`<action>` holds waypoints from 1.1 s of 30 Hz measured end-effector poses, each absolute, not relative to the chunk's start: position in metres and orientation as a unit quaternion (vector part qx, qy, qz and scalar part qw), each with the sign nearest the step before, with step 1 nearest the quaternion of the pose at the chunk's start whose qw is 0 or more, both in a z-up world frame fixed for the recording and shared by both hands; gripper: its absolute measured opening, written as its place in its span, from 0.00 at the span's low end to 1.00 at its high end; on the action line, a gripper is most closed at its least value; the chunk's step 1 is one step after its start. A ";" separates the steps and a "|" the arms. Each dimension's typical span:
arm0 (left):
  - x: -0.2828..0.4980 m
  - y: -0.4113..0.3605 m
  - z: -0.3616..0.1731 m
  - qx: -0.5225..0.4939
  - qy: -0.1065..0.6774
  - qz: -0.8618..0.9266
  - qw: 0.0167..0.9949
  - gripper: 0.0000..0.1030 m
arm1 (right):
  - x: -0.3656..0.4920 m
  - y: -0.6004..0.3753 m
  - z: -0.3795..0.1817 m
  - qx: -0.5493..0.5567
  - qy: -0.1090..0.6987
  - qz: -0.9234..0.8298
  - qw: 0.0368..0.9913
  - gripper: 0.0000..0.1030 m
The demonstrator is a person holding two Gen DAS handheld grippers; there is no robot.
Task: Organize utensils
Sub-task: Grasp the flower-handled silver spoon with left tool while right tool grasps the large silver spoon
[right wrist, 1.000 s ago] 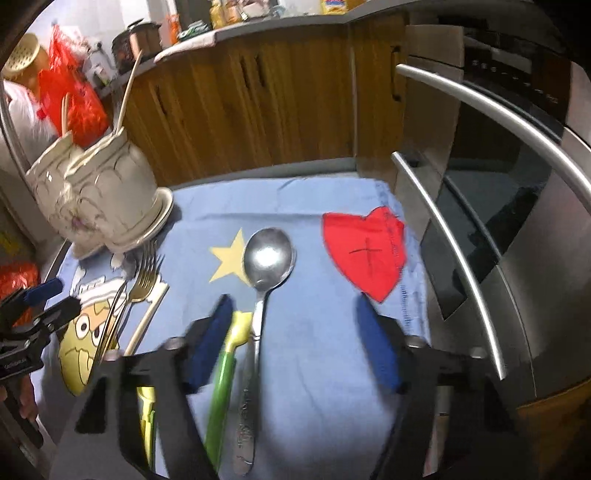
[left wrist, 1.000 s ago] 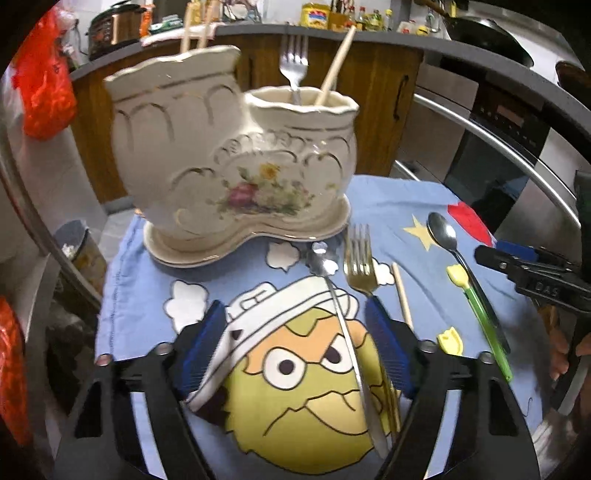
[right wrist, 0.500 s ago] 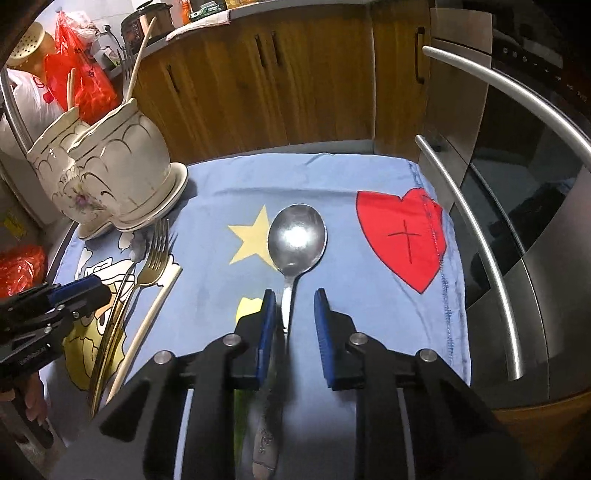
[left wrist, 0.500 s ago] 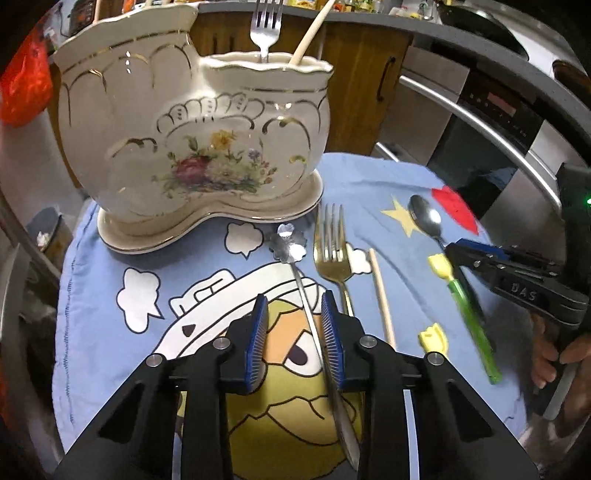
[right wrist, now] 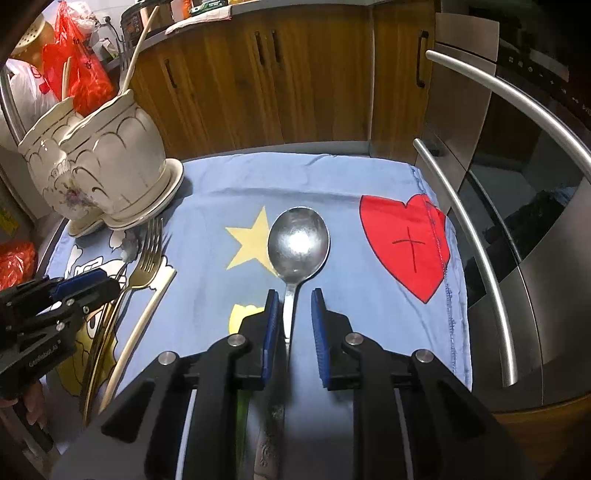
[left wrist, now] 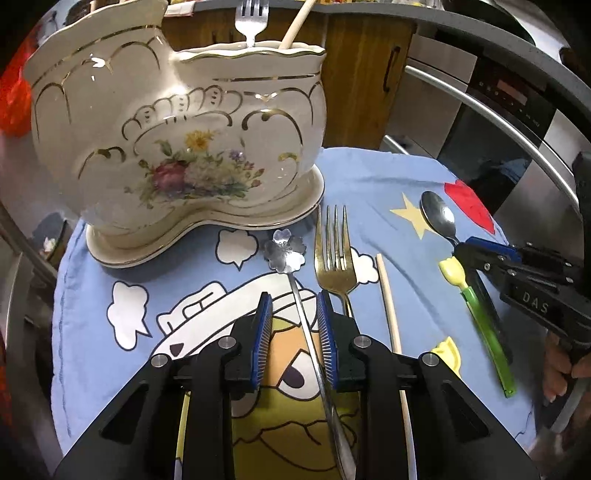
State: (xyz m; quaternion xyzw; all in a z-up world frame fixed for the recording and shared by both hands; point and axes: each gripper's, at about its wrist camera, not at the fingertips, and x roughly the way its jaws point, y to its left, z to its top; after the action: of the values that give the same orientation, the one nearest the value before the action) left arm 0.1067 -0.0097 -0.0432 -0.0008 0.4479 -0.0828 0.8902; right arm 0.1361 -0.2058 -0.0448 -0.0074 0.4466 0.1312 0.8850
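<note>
A cream flowered ceramic holder [left wrist: 177, 147] stands at the back left of the blue cloth [left wrist: 369, 177], with a fork [left wrist: 252, 22] and a chopstick [left wrist: 295, 26] in it. My left gripper [left wrist: 293, 306] straddles the thin handle of a flower-tipped spoon [left wrist: 284, 251]; a narrow gap still shows beside the handle. A gold fork [left wrist: 334, 258] and a loose chopstick [left wrist: 388, 295] lie just right of it. My right gripper [right wrist: 294, 299] is closing around the handle of the large steel spoon [right wrist: 298, 243], its pads not pressing on it.
A green utensil with a yellow tip [left wrist: 480, 325] lies beside the large spoon, under my right gripper. An oven with long steel handles [right wrist: 472, 240] stands close on the right. Wooden cabinets [right wrist: 258, 92] rise behind the cloth.
Both grippers' jaws have narrowed from wide to a small gap. The left one has moved forward towards the holder along the flower-tipped spoon; the right one now straddles the large spoon's handle.
</note>
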 end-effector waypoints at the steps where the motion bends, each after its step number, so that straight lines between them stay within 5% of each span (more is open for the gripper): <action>1: 0.106 -0.012 -0.043 0.010 0.447 -0.081 0.891 0.25 | 0.135 -0.204 -0.045 -0.015 0.445 0.131 0.886 0.18; 15: 0.103 -0.025 -0.047 0.058 0.433 -0.082 0.896 0.24 | 0.131 -0.203 -0.046 -0.026 0.444 0.137 0.885 0.13; 19: 0.104 -0.027 -0.047 0.067 0.430 -0.080 0.897 0.07 | 0.132 -0.203 -0.047 -0.016 0.442 0.135 0.887 0.07; 33: 0.096 -0.014 -0.039 0.039 0.416 -0.096 0.903 0.03 | 0.123 -0.214 -0.033 0.023 0.403 0.143 0.904 0.06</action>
State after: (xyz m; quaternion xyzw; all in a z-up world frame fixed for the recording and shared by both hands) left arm 0.0964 -0.0135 -0.0388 0.0390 0.4159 -0.0961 0.9035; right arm 0.1227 -0.2140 -0.0331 0.0227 0.4031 0.1432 0.9036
